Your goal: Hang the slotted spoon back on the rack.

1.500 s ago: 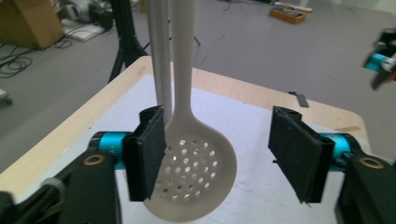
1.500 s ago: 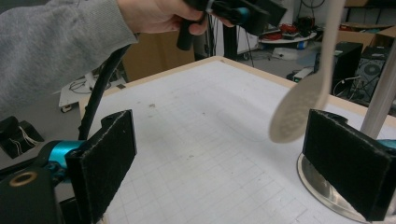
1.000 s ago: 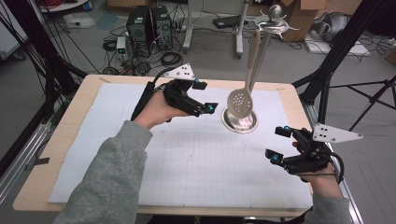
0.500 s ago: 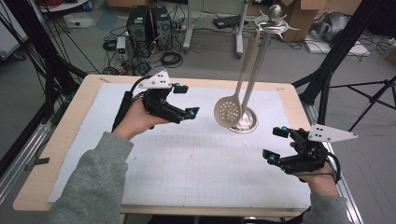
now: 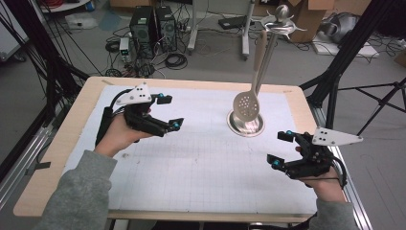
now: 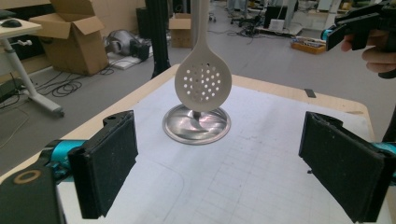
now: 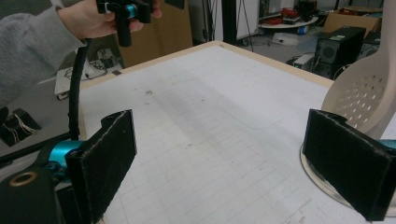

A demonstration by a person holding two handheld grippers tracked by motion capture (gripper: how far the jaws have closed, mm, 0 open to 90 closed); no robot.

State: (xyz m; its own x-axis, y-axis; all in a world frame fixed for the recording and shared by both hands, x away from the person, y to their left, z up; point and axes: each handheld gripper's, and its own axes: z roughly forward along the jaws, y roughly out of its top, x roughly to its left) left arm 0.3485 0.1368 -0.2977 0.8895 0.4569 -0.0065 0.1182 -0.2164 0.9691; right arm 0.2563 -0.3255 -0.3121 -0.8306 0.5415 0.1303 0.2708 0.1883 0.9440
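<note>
A pale slotted spoon (image 5: 246,102) hangs from a metal stand (image 5: 274,36) whose round steel base (image 5: 234,125) sits on the white mat at the back right. My left gripper (image 5: 171,112) hovers open to the left of the base, with nothing between its jaws. In the left gripper view the spoon head (image 6: 203,84) hangs over the base (image 6: 196,135), ahead of the open left gripper (image 6: 217,163). My right gripper (image 5: 280,149) is open near the right edge, in front of the base. In the right gripper view the spoon (image 7: 362,100) shows beside the right pad (image 7: 345,163).
The white gridded mat (image 5: 191,167) covers a wooden table (image 5: 57,158). Black frame posts, a tripod and cables stand on the floor around it. Computer towers (image 5: 153,24) and cardboard boxes lie beyond the far edge.
My left gripper has drawn back to the left, away from the spoon. The spoon head swung left and back while hanging. The right gripper has barely moved.
</note>
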